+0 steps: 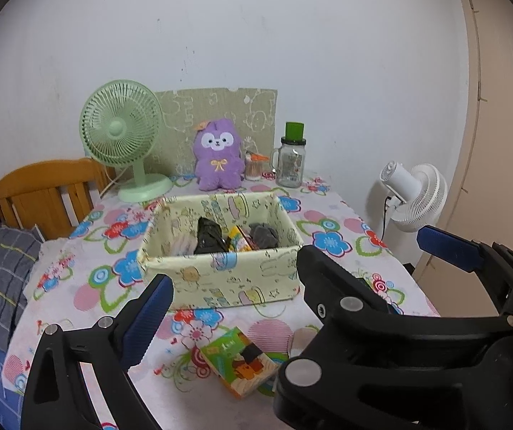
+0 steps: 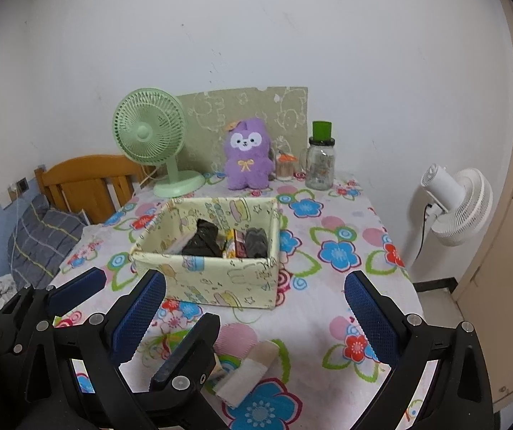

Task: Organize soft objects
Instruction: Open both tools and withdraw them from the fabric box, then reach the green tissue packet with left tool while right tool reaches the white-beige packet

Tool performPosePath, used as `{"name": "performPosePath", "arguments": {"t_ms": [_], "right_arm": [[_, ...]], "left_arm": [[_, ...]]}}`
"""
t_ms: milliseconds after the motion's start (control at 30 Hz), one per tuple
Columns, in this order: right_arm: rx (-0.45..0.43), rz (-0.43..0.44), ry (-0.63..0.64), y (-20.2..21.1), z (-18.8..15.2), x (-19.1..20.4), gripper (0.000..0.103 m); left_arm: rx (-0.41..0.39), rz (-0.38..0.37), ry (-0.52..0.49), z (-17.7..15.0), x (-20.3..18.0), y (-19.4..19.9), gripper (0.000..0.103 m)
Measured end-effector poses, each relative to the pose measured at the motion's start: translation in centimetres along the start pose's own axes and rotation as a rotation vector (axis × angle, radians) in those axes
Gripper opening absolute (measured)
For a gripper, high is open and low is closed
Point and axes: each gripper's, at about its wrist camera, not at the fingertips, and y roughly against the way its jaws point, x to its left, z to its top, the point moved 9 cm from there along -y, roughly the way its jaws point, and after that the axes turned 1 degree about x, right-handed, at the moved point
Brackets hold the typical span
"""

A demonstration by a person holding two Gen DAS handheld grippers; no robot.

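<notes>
A pale yellow fabric storage box (image 1: 220, 279) (image 2: 217, 279) stands mid-table and holds dark rolled socks (image 1: 208, 236) (image 2: 202, 238) and a small colourful packet. A green and orange tissue pack (image 1: 240, 365) lies on the cloth in front of the box. A folded white and beige soft item (image 2: 252, 369) lies near the front edge. A purple plush toy (image 1: 217, 154) (image 2: 247, 154) sits at the back. My left gripper (image 1: 231, 322) is open and empty above the tissue pack. My right gripper (image 2: 256, 322) is open and empty above the folded item.
A green desk fan (image 1: 124, 136) (image 2: 152, 136), a glass jar with a green lid (image 1: 292, 157) (image 2: 320, 161) and a toothpick holder stand along the back wall. A wooden bed headboard (image 1: 41, 193) is left. A white floor fan (image 2: 460, 204) stands right.
</notes>
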Motion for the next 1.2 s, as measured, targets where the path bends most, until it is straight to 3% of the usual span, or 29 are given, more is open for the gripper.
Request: {"name": "performPosePath", "arguments": {"t_ms": [467,967,1200], "right_arm": [[0.101,0.012,-0.038,-4.4,-3.8,-0.7,0.101],[0.219,0.003,-0.069,-9.2,-7.3,-1.4,0.093],[0.259,0.014,-0.078,-10.5,-8.5,-1.2,0.091]], "left_arm": [[0.091,0.006,0.016,-3.6,0.3,-3.7,0.099],[0.207,0.040,0.048,-6.9,1.7,-8.1,0.098],[0.249,0.050,0.038,-8.3,2.0,-9.3,0.089]]}}
